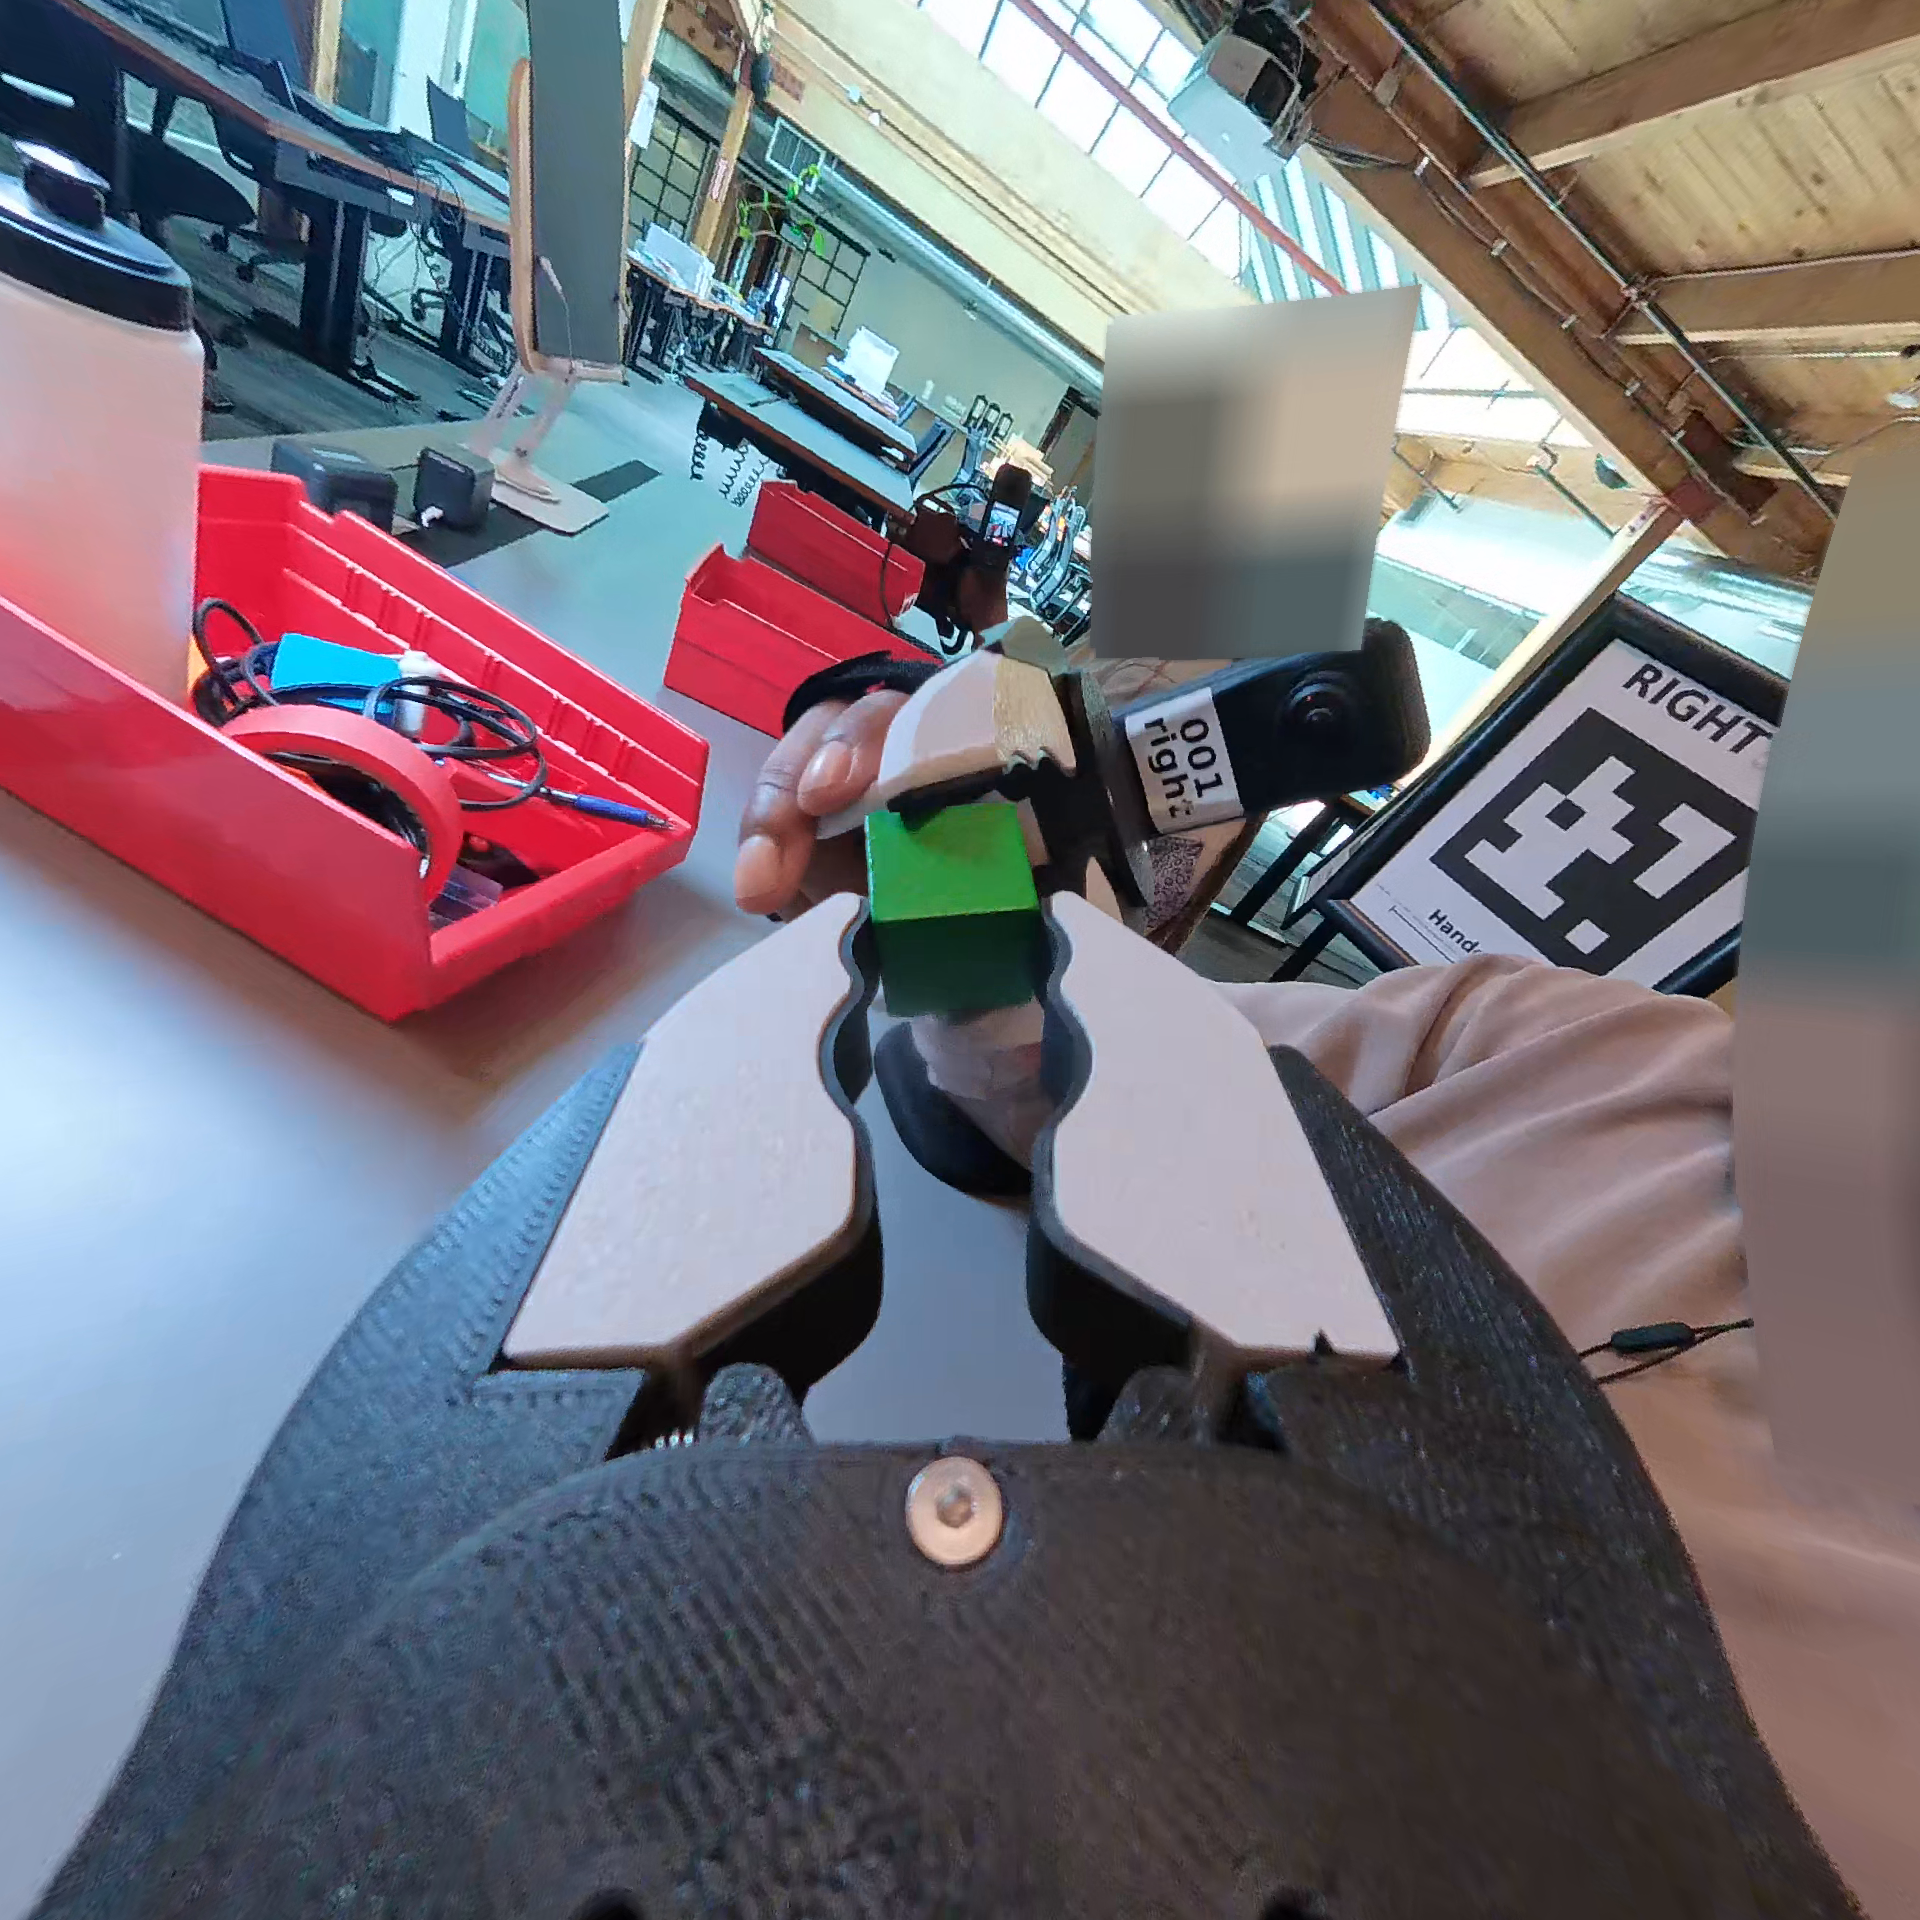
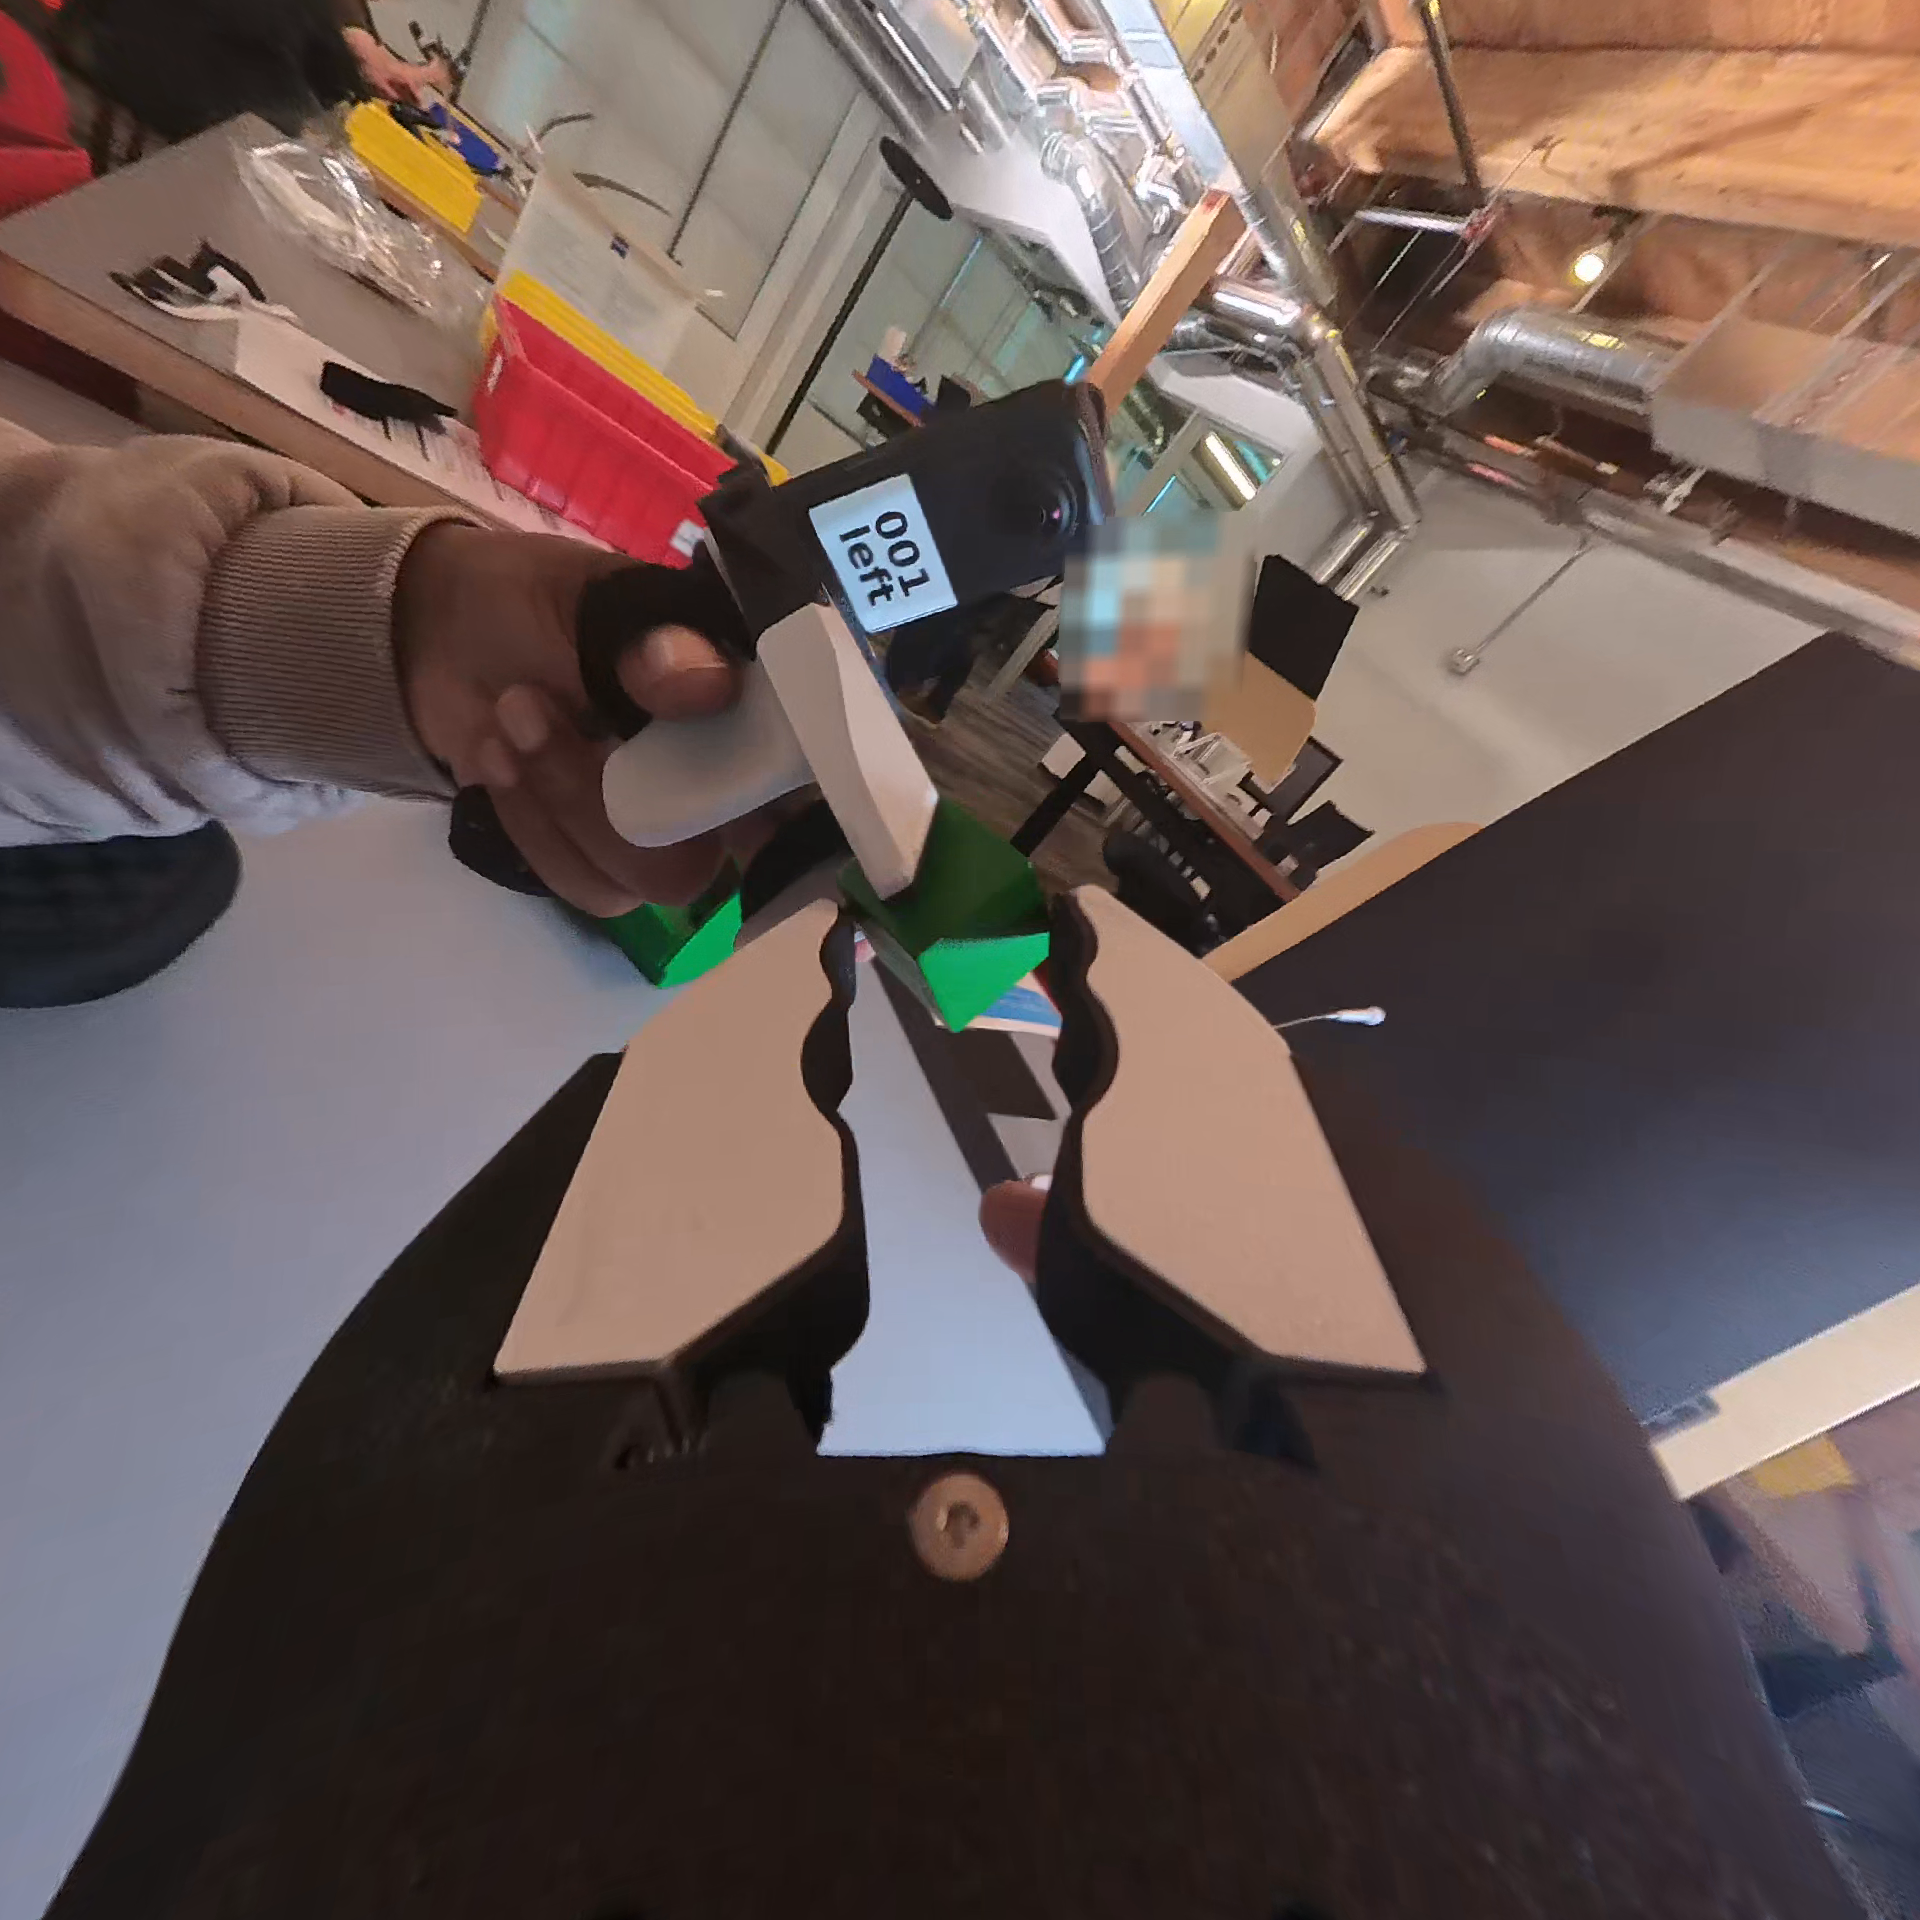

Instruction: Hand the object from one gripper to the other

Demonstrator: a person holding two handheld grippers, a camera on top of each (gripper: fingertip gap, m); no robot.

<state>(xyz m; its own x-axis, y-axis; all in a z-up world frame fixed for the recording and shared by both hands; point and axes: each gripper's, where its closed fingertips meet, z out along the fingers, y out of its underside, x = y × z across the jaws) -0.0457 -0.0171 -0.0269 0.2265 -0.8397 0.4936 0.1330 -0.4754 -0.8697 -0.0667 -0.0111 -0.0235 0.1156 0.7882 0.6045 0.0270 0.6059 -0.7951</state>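
Note:
A green cube [image 1: 951,904] is held in the air above the grey table [image 1: 208,1143]. My left gripper [image 1: 954,914] is shut on the cube's two sides at its fingertips. In the left wrist view, the right gripper's upper finger [image 1: 935,727] presses on the cube's top and its lower finger [image 1: 966,1049] sits under it. In the right wrist view my right gripper [image 2: 948,914] is shut on the same cube [image 2: 966,935], and a left gripper finger [image 2: 862,748] lies across it. Both grippers hold the cube together. A second green block [image 2: 675,940] lies on the table under the hand.
An open red bin [image 1: 312,852] with tape and cables and a white bottle [image 1: 94,468] stand to the left. Another red bin [image 1: 769,623] is farther back. A framed marker sign [image 1: 1590,831] stands to the right. A dark panel [image 2: 1558,1039] lies beside the table. Both grippers' tips are close together, under 4 cm apart.

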